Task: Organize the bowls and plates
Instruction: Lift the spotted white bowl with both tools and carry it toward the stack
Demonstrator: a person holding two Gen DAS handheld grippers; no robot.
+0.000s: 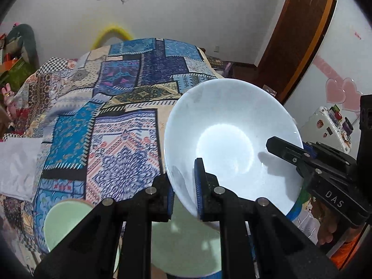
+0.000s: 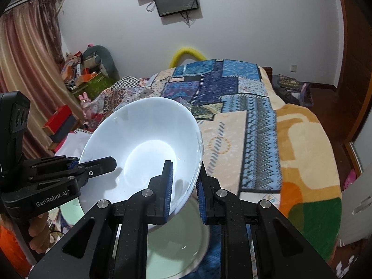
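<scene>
A large white bowl point(image 1: 223, 121) point(image 2: 139, 134) hangs tilted in the air above the bed, gripped from both sides. My left gripper point(image 1: 183, 176) is shut on its near-left rim, one pad inside and one outside. The right gripper point(image 1: 290, 148) clamps the opposite rim, its upper finger reaching into the bowl. In the right wrist view, my right gripper point(image 2: 184, 169) pinches the rim, and the left gripper point(image 2: 93, 162) bites the far-left edge. Beneath the white bowl sits a pale green dish point(image 1: 186, 244) point(image 2: 176, 239). A second pale green bowl point(image 1: 62, 218) lies at the lower left.
A patchwork blanket point(image 1: 121, 121) point(image 2: 255, 121) covers the bed ahead. A hand point(image 2: 37, 232) holds the left gripper's handle. Cluttered boxes and toys point(image 2: 88, 74) stand by the curtain. A wooden door point(image 1: 300, 23) is at the right.
</scene>
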